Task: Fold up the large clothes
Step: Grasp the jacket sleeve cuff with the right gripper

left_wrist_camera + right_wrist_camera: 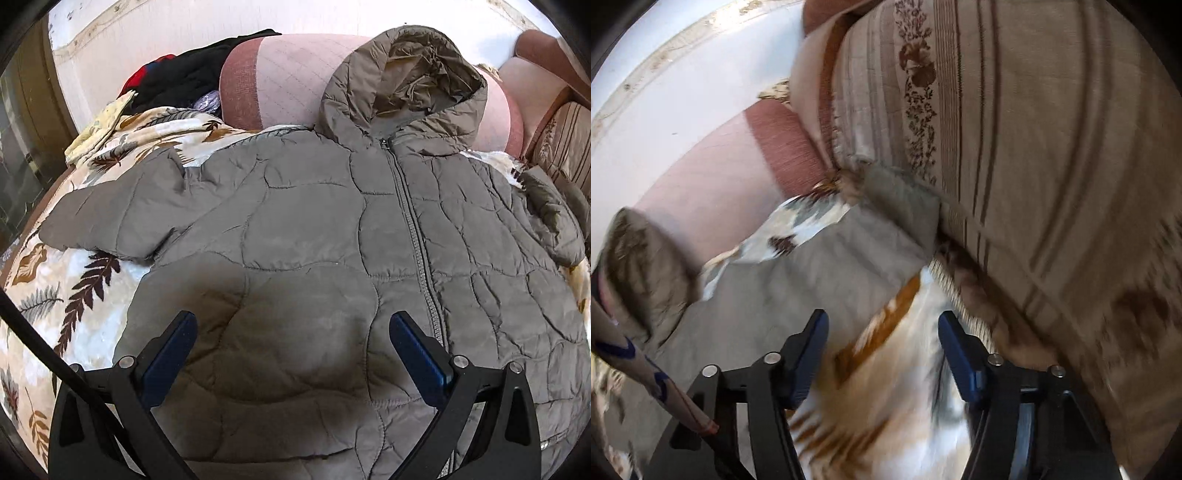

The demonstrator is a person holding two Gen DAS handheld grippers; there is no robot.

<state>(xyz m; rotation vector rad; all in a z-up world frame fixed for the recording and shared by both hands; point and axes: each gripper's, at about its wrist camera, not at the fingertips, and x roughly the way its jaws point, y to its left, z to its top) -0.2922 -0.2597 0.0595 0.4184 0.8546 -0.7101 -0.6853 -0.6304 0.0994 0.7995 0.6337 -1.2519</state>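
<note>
Quilted grey-brown puffer jacket point(314, 236) lay face up, zipped, spread across the leaf-print blanket point(85, 280), hood point(406, 74) propped against the pink bolster point(288, 77) behind it. One sleeve point(110, 214) was splayed out on the left of the left wrist view. The other sleeve point(849, 236) ran up to the striped cushion point(1052, 147), cuff touching or nearly touching it; the right wrist view was too blurred to say which.

Left gripper point(291, 347) hung over the lower front panel beside the zip point(413, 229), jaws wide, nothing between the pads, no visible contact with the fabric.

Right gripper point(882, 343) sat over bare blanket just beside the cushion, jaws part open and empty. Sleeve was ahead of it, not between the fingers. Patterned rod-like thing point(646, 365) crossed the lower left of that view; couldn't identify it.

Handling, my read:
- Light, puffy, compressible. Shell looked like slick nylon, so a shallow pinch would likely slip.
- Fill springs back, so folds probably won't hold unless pressed flat.
- Best holds: cuff or sleeve end, where layers stack into a firm edge; hem corners; shoulder seam. Avoid mid-panel, it just bunches.
- Zip line is the stiffest part; fold parallel to it, not across.

Likely next step: take the sleeve by the cuff, bring it across the chest.
</note>
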